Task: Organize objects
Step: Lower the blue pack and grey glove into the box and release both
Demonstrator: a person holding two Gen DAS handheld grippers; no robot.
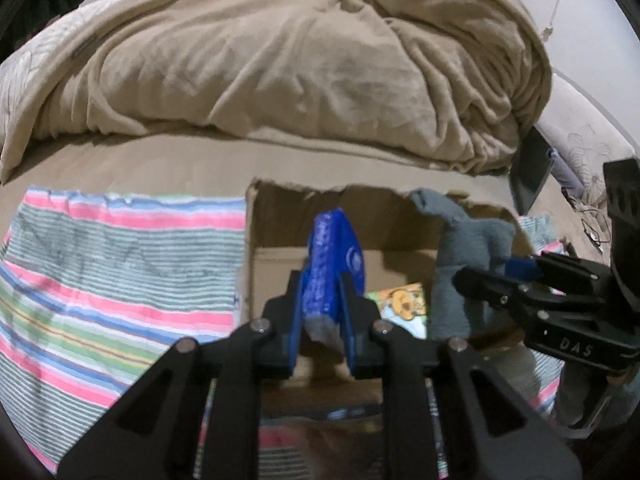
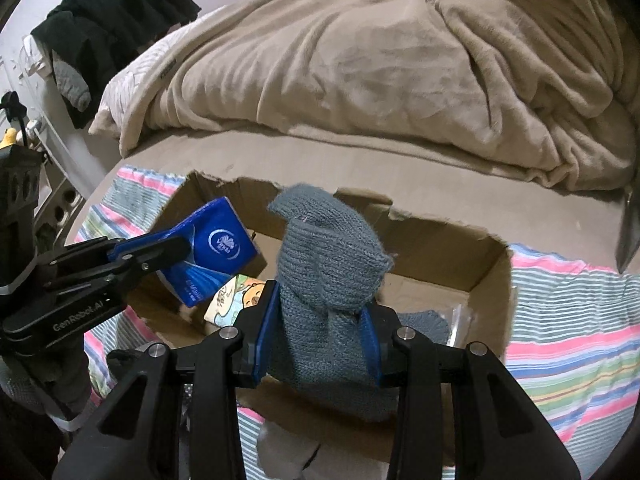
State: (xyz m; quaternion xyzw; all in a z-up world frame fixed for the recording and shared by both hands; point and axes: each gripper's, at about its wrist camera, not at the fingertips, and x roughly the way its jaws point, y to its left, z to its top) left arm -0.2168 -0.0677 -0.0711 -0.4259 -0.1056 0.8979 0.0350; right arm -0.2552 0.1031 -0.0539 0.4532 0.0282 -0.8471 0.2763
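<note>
My left gripper [image 1: 320, 308] is shut on a blue tissue pack [image 1: 334, 256] and holds it above the open cardboard box [image 1: 280, 216]. The pack also shows in the right wrist view [image 2: 218, 248]. My right gripper [image 2: 320, 320] is shut on a grey-blue knitted garment [image 2: 328, 264] and holds it upright over the same box [image 2: 452, 248]. In the left wrist view the garment [image 1: 464, 248] hangs at the right, gripped by the right gripper [image 1: 492, 276]. A packet with a cartoon bear [image 1: 404, 308] lies in the box, and it shows in the right wrist view [image 2: 240, 296].
The box stands on a striped cloth [image 1: 100, 280] on a bed. A rumpled beige blanket [image 1: 300, 72] lies behind it. Another grey knit piece [image 2: 424, 322] and a clear bag [image 2: 460, 320] lie in the box. Dark clothes [image 2: 120, 12] hang at far left.
</note>
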